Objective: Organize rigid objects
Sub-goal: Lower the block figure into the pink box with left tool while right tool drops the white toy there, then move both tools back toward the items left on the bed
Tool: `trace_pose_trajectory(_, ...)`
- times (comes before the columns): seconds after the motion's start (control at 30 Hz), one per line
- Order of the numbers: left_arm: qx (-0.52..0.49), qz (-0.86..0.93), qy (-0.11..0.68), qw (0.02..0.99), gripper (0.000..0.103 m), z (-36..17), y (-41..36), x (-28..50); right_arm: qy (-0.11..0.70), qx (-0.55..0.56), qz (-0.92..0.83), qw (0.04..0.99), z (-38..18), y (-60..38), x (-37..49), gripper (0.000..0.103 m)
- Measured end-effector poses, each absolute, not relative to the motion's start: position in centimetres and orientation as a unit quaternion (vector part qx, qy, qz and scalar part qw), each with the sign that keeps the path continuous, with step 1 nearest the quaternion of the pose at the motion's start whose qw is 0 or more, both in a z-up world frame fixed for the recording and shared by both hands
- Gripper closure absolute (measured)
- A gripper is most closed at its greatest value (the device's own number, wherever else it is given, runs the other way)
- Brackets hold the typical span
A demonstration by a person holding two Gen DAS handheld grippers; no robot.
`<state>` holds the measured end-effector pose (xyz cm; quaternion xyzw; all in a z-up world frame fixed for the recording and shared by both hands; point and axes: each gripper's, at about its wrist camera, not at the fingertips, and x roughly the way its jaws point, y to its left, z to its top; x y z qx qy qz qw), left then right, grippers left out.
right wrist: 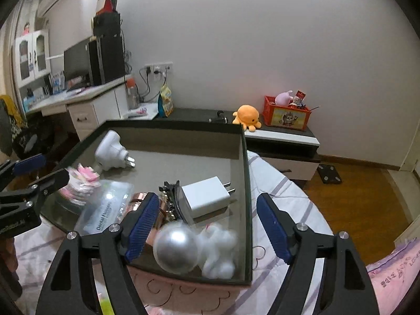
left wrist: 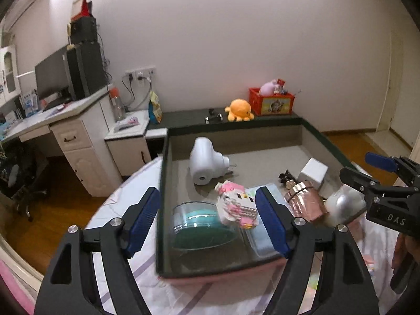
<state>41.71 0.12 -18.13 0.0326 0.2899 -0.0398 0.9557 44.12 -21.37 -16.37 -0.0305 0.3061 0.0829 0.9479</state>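
A dark-rimmed box [left wrist: 162, 183] [right wrist: 248, 183] sits on the bed. My left gripper [left wrist: 207, 195] is open over its near left part. A blurred pink-and-white block toy [left wrist: 236, 206] lies between the fingers above a round glass container with a teal lid [left wrist: 199, 225]; the pads do not clamp it. My right gripper [right wrist: 207, 199] is open over the near right corner, with a silver ball [right wrist: 175, 252] and white fluff [right wrist: 219, 249] loose between the fingers. Also inside are a white plug device [left wrist: 207, 161], a white charger [right wrist: 206, 197], a rose-gold cup [left wrist: 305, 202], a clear flosser case [right wrist: 105, 210] and a black clip [right wrist: 170, 187].
A low dark cabinet behind the box carries an orange octopus plush [left wrist: 239, 109] and a red crate [left wrist: 271, 102]. A white desk with a monitor [left wrist: 56, 78] stands to the left. Wooden floor [right wrist: 367, 197] lies to the right, and striped bedding [right wrist: 278, 197] surrounds the box.
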Motion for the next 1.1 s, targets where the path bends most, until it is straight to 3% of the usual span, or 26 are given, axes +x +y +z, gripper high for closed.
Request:
trace_pose_trajectory(0.07, 0.028, -0.039, 0.275, 0.96, 0.008, -17.0, 0.4, 40.1, 0.296, -0.024, 0.084, 0.951, -15.3, -21.4, 43.2, 0.024)
trace_pose_trajectory(0.2, 0.036, -0.033, 0.23, 0.972, 0.0, -14.3, 0.5, 35.5, 0.258, -0.007, 0.097, 0.961, -12.5, -21.2, 39.4, 0.022)
trace_pose_trajectory(0.37, 0.034, -0.02, 0.183, 0.982, 0.0, -11.1, 0.8, 29.5, 0.21, -0.002, 0.113, 0.971, -9.4, -20.6, 33.3, 0.021)
trace_pose_trajectory(0.43, 0.035, -0.008, 0.166, 0.985, 0.0, -10.2, 0.7, 26.9, 0.193, -0.003, 0.117, 0.974, -8.3, -20.4, 30.8, 0.003)
trace_pose_trajectory(0.47, 0.038, -0.002, 0.16, 0.986, 0.0, -9.8, 0.7, 25.9, 0.178, -0.004, 0.123, 0.976, -7.7, -20.4, 29.2, 0.0)
trace_pose_trajectory(0.73, 0.045, 0.012, 0.107, 0.993, 0.0, -8.0, -0.4, 17.4, 0.123, 0.004, 0.122, 0.985, -5.7, -20.3, 21.0, 0.0)
trace_pose_trajectory(1.1, 0.032, -0.023, 0.084, 0.996, 0.0, -7.1, -1.8, 12.6, 0.09, -0.004, 0.094, 0.991, -4.9, -20.5, 15.1, 0.0)
